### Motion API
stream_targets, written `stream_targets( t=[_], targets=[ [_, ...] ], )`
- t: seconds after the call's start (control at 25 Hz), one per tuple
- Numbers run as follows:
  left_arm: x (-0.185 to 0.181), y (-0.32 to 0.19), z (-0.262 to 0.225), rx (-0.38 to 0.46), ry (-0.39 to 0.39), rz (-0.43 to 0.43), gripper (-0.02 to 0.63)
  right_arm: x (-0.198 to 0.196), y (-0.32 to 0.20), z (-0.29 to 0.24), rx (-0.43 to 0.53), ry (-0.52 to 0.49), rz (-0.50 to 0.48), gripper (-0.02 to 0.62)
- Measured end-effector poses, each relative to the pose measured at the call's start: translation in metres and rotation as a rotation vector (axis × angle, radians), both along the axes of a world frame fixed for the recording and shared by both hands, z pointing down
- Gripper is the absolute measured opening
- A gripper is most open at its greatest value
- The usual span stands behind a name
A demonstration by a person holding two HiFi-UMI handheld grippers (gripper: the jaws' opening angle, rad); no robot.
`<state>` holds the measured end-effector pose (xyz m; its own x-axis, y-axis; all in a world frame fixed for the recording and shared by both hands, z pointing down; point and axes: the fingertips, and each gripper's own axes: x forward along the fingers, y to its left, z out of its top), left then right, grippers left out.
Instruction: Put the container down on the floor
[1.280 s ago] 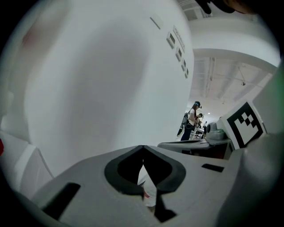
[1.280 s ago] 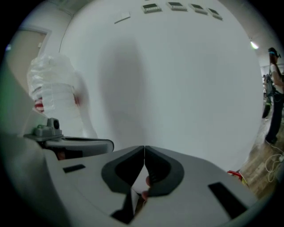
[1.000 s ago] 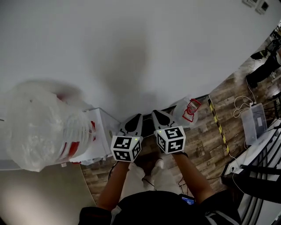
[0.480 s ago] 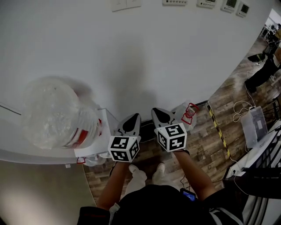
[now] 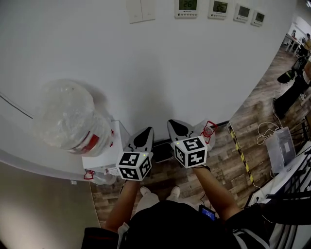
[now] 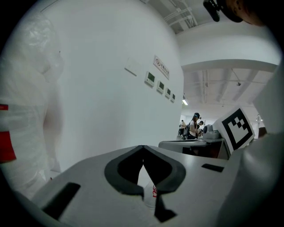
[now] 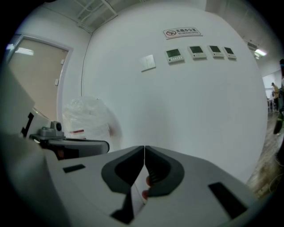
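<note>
A big clear water jug [image 5: 68, 119] wrapped in plastic, with a red label, stands upside down on a white dispenser [image 5: 104, 153] at the left against the wall. It also shows at the left edge of the left gripper view as the jug [image 6: 22, 111], and in the right gripper view as the jug [image 7: 86, 117]. My left gripper [image 5: 144, 133] and right gripper [image 5: 176, 125] are held side by side above the wooden floor, pointing at the wall, right of the dispenser. Both are shut with nothing between the jaws, and neither touches the jug.
A clear bag with red print [image 5: 208, 130] lies on the floor by the wall, and a dark flat object [image 5: 163, 151] lies below the grippers. Yellow-black tape [image 5: 240, 146] crosses the wooden floor. A clear plastic box [image 5: 282, 141] and cables sit at the right. Wall panels [image 5: 187, 6] hang above.
The head view has tilted upward, so the wall switch and panels have come into view. The grippers stay side by side and shut. The jug is sharp now, not blurred.
</note>
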<state>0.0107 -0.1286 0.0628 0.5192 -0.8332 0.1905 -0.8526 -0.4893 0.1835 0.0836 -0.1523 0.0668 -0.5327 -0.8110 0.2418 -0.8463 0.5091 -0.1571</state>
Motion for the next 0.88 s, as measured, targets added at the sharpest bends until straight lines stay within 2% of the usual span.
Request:
stream_targets(
  t=[0.32,0.52,0.88],
  targets=[
    [0.015,0.022,-0.002,0.01,0.027,-0.014,0.015,0.004,0.02,-0.002,0.01,0.008,-0.04,0.032],
    [0.022,0.035,-0.001,0.011,0.021,0.018,0.015,0.008,0.03,-0.007,0.021,0.015,-0.021,0.032],
    [-0.007,0.06,-0.018,0.035,0.028,0.054,0.015,-0.013,0.061,-0.02,0.029,-0.007,0.026,0.032]
  ],
)
